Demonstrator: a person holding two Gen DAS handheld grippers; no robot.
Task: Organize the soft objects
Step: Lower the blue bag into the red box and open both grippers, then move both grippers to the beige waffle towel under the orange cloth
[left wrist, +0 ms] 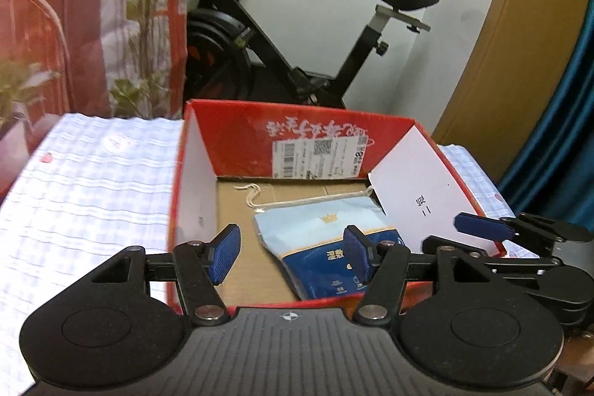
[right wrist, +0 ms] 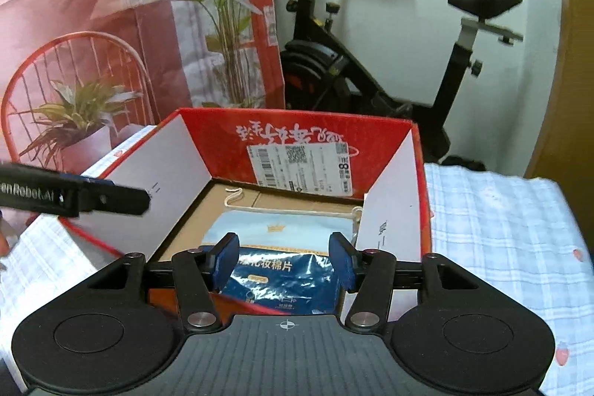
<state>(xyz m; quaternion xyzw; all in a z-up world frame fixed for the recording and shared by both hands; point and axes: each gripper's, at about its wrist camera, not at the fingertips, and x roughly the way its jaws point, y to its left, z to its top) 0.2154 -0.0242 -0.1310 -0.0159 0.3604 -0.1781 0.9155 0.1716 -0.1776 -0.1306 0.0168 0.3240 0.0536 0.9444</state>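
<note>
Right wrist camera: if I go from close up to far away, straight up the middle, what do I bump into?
Right tongs → blue cotton pad pouch → white drawstring → shipping label on the red box's back wall → exercise bike

**Pouch in box**

Soft blue pouch [left wrist: 326,244] of cotton pads, pale top with gold crown, dark blue lower half, lies flat and slightly skewed on the cardboard floor of the open red box [left wrist: 297,136], toward its right wall.
</note>
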